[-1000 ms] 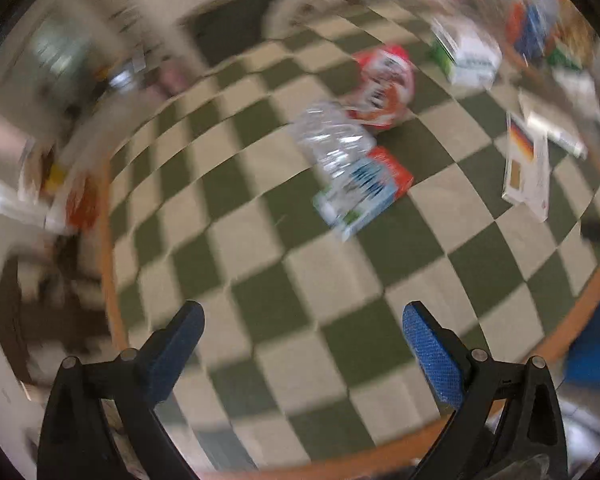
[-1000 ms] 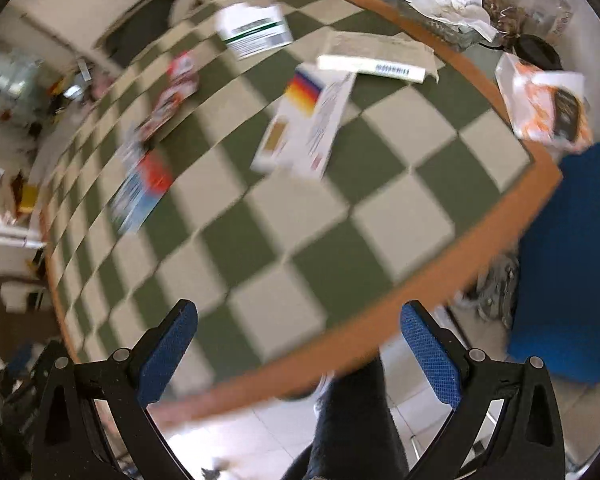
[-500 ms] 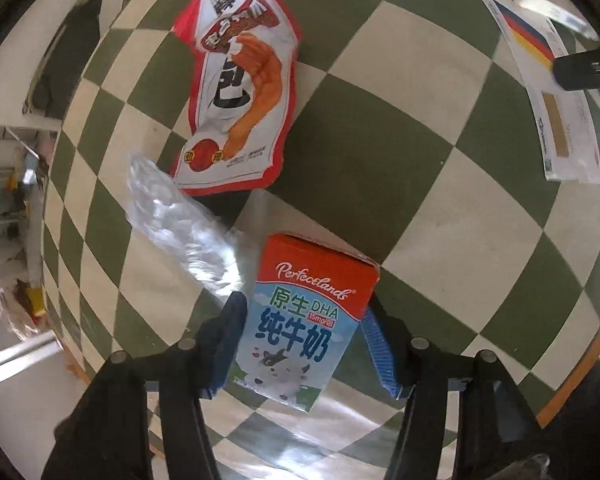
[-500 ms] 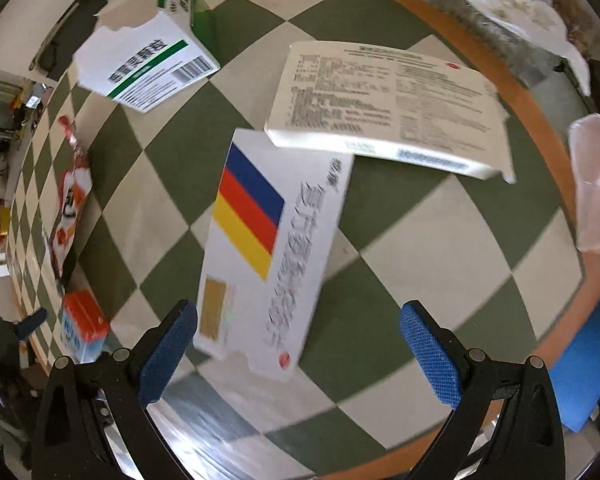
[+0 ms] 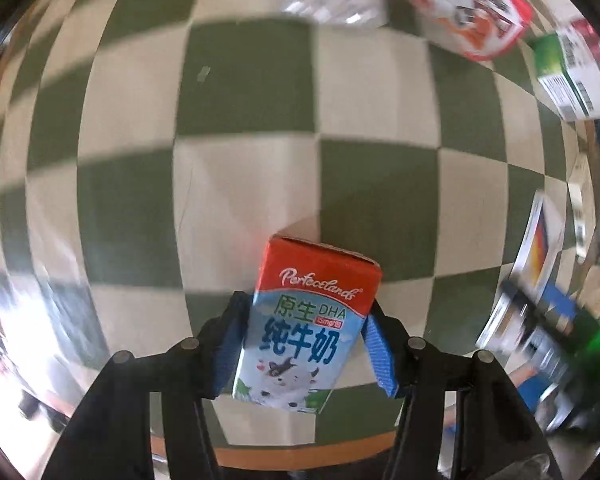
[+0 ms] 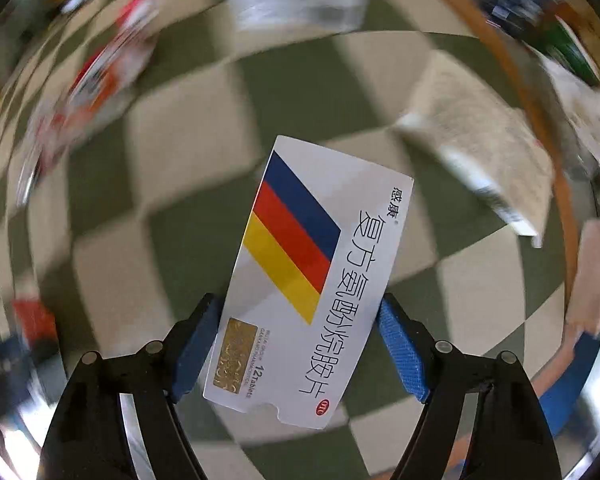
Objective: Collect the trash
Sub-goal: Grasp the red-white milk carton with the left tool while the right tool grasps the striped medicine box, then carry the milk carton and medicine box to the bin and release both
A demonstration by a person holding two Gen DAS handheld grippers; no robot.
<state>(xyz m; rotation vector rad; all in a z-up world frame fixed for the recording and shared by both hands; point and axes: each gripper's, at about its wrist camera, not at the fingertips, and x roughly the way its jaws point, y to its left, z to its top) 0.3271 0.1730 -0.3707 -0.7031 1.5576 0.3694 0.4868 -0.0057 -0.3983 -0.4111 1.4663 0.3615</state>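
The milk carton (image 5: 306,326) sits pinched in the left hand-held gripper (image 5: 306,344); the flat medicine box (image 6: 306,280) is clamped in the right hand-held gripper (image 6: 300,352). Both seem raised above the checkered counter (image 5: 244,92). Keep each squeeze steady and carry them level, clear of the snack bag (image 5: 470,20).
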